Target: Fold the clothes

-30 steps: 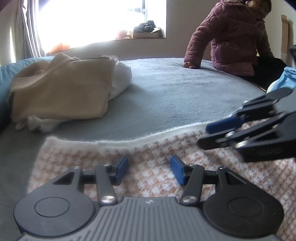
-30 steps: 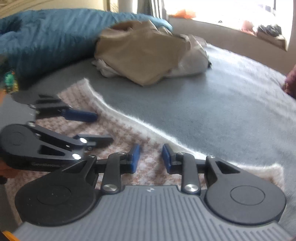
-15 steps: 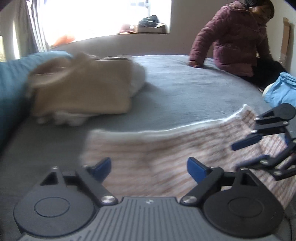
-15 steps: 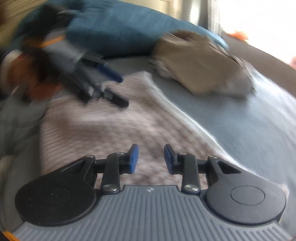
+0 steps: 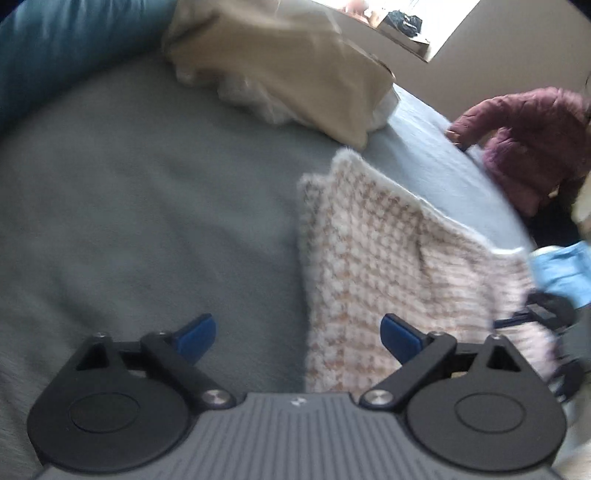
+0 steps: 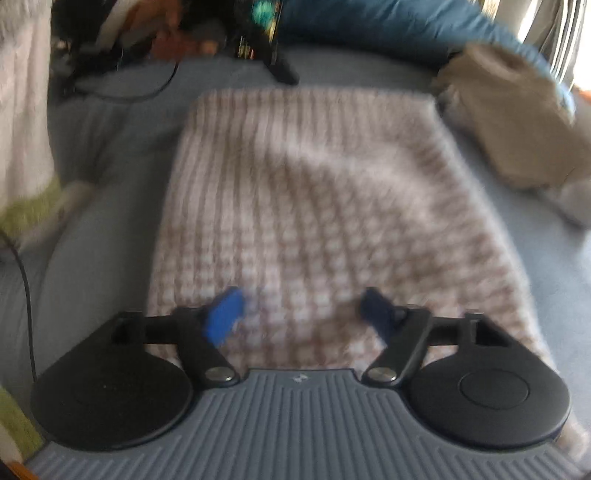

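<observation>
A pink and white houndstooth knit garment (image 5: 376, 258) (image 6: 306, 192) lies folded flat on the grey bed (image 5: 147, 206). My left gripper (image 5: 299, 332) is open wide over the garment's left edge, one blue pad above bare sheet and the other above the knit, pinching nothing. My right gripper (image 6: 303, 314) hovers over the near end of the garment, its jaws opening, with the knit below them but not gripped. At the right edge of the left wrist view the right gripper (image 5: 543, 321) shows as a dark blurred shape.
A beige and white pile of clothes (image 5: 295, 66) (image 6: 517, 129) lies beyond the garment. A teal duvet (image 5: 66, 44) (image 6: 388, 29) lines the bed's far side. A person in a maroon jacket (image 5: 532, 140) leans on the bed. Light blue cloth (image 5: 561, 273) and a black cable (image 6: 22, 273) lie nearby.
Both grippers opened, letting go of the knit. The left one swung left off the garment to its edge and rolled. The right one rolled too and now faces along the garment.
</observation>
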The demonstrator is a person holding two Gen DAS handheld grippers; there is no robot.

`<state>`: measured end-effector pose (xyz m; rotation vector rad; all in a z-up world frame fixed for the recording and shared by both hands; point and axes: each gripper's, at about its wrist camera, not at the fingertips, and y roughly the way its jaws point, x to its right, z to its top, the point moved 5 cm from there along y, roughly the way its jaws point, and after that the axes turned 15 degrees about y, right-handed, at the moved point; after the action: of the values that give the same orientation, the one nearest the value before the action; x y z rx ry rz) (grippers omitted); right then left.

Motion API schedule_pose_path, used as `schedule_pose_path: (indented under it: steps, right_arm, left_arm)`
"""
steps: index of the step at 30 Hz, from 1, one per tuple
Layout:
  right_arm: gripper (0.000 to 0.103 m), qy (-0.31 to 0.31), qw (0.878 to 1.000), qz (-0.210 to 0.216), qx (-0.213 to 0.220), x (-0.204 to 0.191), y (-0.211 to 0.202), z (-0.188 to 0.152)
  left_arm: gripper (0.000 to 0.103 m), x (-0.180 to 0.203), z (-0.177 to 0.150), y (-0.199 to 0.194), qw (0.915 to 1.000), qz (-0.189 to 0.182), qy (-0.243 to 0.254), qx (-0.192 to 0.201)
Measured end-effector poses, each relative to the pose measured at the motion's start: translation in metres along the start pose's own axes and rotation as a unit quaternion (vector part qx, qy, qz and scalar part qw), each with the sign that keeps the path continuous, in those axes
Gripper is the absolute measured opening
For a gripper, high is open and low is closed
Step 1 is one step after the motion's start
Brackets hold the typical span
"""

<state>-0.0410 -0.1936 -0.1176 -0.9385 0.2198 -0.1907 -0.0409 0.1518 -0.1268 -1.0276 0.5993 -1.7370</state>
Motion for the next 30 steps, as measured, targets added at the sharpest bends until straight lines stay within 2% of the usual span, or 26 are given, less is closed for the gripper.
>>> schedule_pose_path:
  steps: [2,5,11,15,21,23,27,30]
  right_arm:
    - [0.102,-0.006,1.0,-0.006,0.0,-0.004,0.005,-0.003]
    - [0.102,-0.009,1.0,-0.012,-0.003,-0.007,0.006,-0.002]
    - [0.102,0.008,1.0,-0.001,-0.004,-0.003,0.004,0.005]
    - [0.099,0.029,1.0,0.006,0.012,-0.003,-0.008,0.012]
    - [0.099,0.042,0.998,-0.039,0.011,0.013,-0.009,0.013]
    - [0.101,0.061,0.997,-0.032,0.02,0.017,-0.009,0.01]
    - [0.102,0.069,0.997,-0.033,0.029,0.016,-0.008,0.007]
    - [0.102,0.071,0.996,-0.033,0.032,0.016,-0.008,0.004]
  left_arm:
    - [0.097,-0.008,-0.006,0.009,0.9989,-0.033,-0.023,-0.023]
    - [0.097,-0.014,-0.014,0.017,0.998,-0.051,-0.022,-0.031]
    - [0.098,-0.007,-0.008,0.027,0.9961,-0.086,-0.014,-0.008]
    - [0.097,0.0,0.0,0.042,0.9962,-0.085,0.016,-0.001]
    - [0.103,0.01,0.008,0.056,0.9947,-0.085,0.057,-0.009]
    - [0.103,0.013,0.008,0.055,0.9947,-0.086,0.056,-0.009]
    - [0.102,0.025,-0.003,0.053,0.9878,-0.148,0.045,-0.02]
    - [0.102,0.031,-0.009,0.057,0.9879,-0.147,0.047,-0.018]
